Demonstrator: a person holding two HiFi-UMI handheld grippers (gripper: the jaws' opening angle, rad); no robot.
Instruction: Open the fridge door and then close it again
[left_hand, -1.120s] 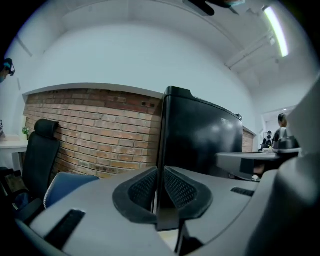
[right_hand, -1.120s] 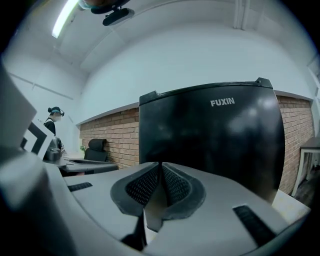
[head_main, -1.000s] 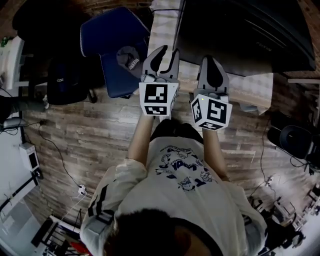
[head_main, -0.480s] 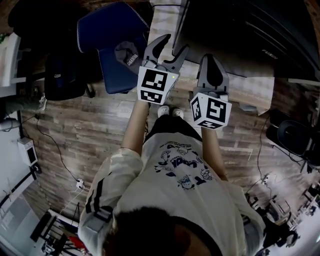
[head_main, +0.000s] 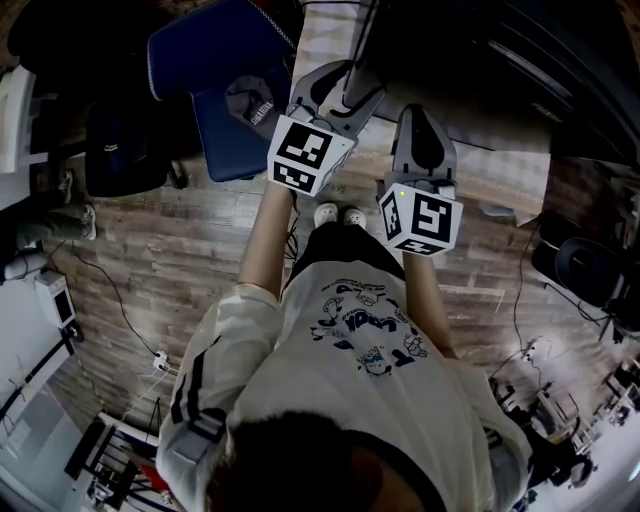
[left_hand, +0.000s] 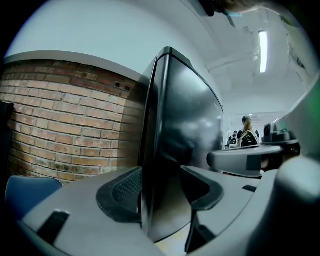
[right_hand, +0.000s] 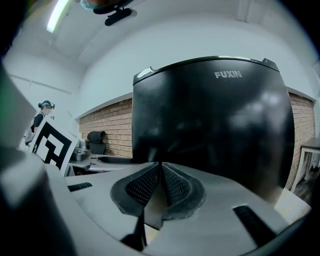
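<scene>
The black fridge (head_main: 480, 60) stands in front of me at the top of the head view and fills the right gripper view (right_hand: 215, 125). My left gripper (head_main: 345, 80) is at the fridge's left front corner. Its jaws are opening, and the door's vertical edge (left_hand: 150, 125) stands between them with a gap on the right side. In its own view the left gripper (left_hand: 162, 185) straddles that edge low down. My right gripper (head_main: 422, 110) hangs just right of it, facing the door front, shut with nothing in it (right_hand: 160, 170).
A blue chair (head_main: 215, 80) with a cap (head_main: 250, 105) on it stands left of the fridge, dark bags (head_main: 120, 150) beyond it. A brick wall (left_hand: 65, 125) runs behind. Cables cross the wooden floor (head_main: 180, 260). People (left_hand: 246, 135) stand far off.
My left gripper moved forward to the fridge's corner and its jaws spread wide around the door edge. The right gripper stayed shut and barely shifted.
</scene>
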